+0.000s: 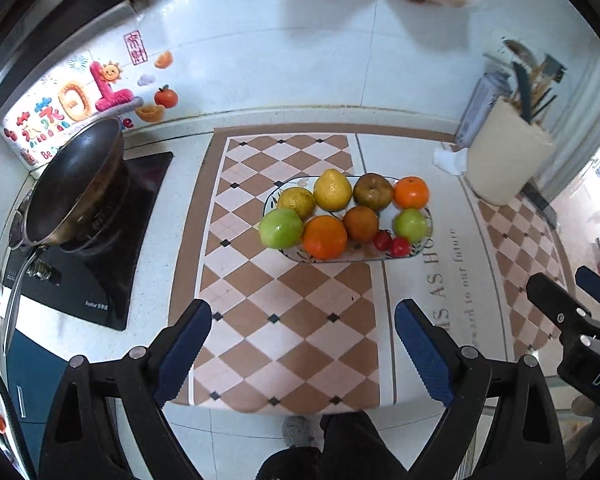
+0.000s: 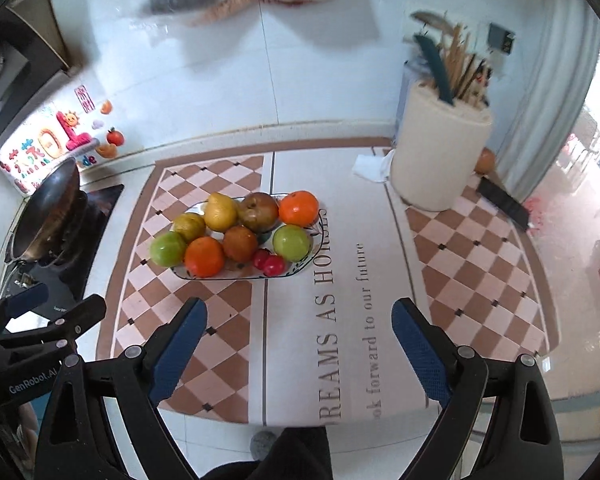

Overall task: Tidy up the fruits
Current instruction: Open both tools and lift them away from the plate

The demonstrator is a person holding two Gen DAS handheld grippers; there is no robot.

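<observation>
An oval patterned plate [image 1: 275, 196] [image 2: 300, 270] on the checkered mat holds several fruits: two green apples [image 1: 281, 228] [image 2: 168, 249], oranges [image 1: 325, 238] [image 2: 205, 256], a yellow pear [image 1: 332, 190] [image 2: 220, 212], a brownish apple [image 1: 373, 191] [image 2: 259, 211] and two small red fruits [image 1: 391, 243] [image 2: 269, 261]. My left gripper [image 1: 303, 320] is open and empty, hovering in front of the plate. My right gripper [image 2: 299, 318] is open and empty, in front and right of the plate. It also shows in the left wrist view [image 1: 572, 292].
A dark wok [image 1: 74, 188] [image 2: 46, 216] sits on a black stove [image 1: 100, 280] at the left. A cream utensil holder [image 1: 504, 152] [image 2: 440, 148] stands at the back right with white paper [image 1: 450, 160] beside it. The counter's front edge is just below the grippers.
</observation>
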